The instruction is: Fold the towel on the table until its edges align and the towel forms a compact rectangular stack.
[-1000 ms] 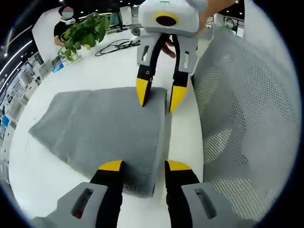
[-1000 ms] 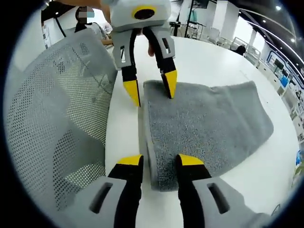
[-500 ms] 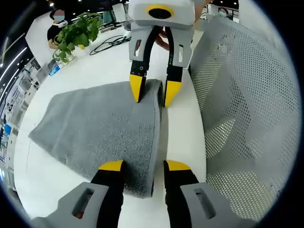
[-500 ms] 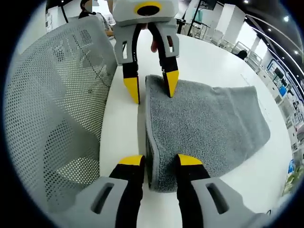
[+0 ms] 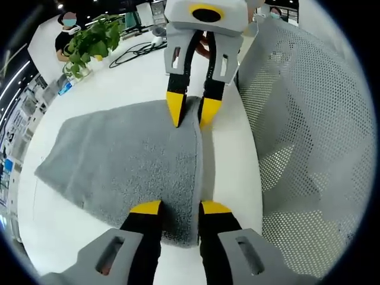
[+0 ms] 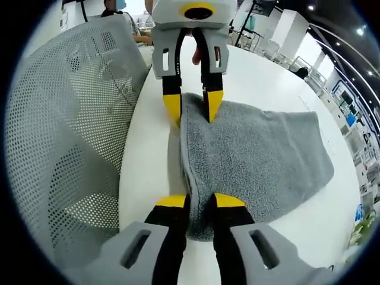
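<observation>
Since the earlier frames both pairs of jaws have narrowed from a wide straddle to a pinch on the towel's near folded edge, one at each end of that edge.

The table [image 5: 119,77] is white and carries the whole scene. A grey mesh chair [image 5: 303,130] stands close against the table edge beside the grip line. The towel [image 5: 119,154] is grey, lies flat on the table in a folded layer, and spreads away from the chair; its far corners look uneven. A potted plant [image 5: 98,41] and a black cable [image 5: 139,56] sit well beyond the towel.

The left gripper [image 5: 180,208] has its jaws drawn narrow over the near end of the thick edge, with cloth bunched between the yellow tips. The right gripper [image 6: 200,200] is drawn equally narrow on the opposite end; in the left gripper view it appears at the far end [image 5: 190,113].

Failure risks, judged from this position:
- Only the top layer may be caught, so lower layers stay behind on lift.
- Unequal lift height would skew the next fold and misalign edges.
- Swinging toward the chair could snag the cloth on the mesh.
</observation>
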Action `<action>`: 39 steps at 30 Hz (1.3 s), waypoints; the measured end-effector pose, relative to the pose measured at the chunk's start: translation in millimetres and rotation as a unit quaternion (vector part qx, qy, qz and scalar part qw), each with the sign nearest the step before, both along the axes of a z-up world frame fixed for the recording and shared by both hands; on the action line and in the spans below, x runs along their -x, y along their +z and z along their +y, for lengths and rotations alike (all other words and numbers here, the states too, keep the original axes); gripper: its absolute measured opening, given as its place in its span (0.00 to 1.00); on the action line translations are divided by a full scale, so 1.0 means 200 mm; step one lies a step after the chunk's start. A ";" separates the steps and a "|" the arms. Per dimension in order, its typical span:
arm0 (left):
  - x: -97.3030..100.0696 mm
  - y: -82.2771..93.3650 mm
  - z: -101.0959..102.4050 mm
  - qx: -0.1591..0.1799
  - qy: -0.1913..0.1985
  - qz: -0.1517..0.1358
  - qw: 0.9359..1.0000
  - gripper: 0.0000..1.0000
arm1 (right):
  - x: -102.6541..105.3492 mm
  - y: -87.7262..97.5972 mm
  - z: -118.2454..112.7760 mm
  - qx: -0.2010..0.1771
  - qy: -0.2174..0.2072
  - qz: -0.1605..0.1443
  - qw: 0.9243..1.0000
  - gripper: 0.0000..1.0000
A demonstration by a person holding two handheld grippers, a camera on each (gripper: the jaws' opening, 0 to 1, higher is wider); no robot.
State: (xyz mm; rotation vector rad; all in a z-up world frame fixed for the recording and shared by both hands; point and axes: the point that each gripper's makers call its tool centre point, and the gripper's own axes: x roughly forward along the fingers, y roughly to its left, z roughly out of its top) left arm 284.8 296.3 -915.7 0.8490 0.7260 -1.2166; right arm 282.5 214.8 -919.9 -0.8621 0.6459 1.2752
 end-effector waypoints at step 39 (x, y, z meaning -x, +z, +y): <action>0.17 0.16 -0.04 0.060 0.071 0.119 0.989 0.09 | 0.20 0.16 -0.04 -0.066 -0.090 0.093 0.989 0.05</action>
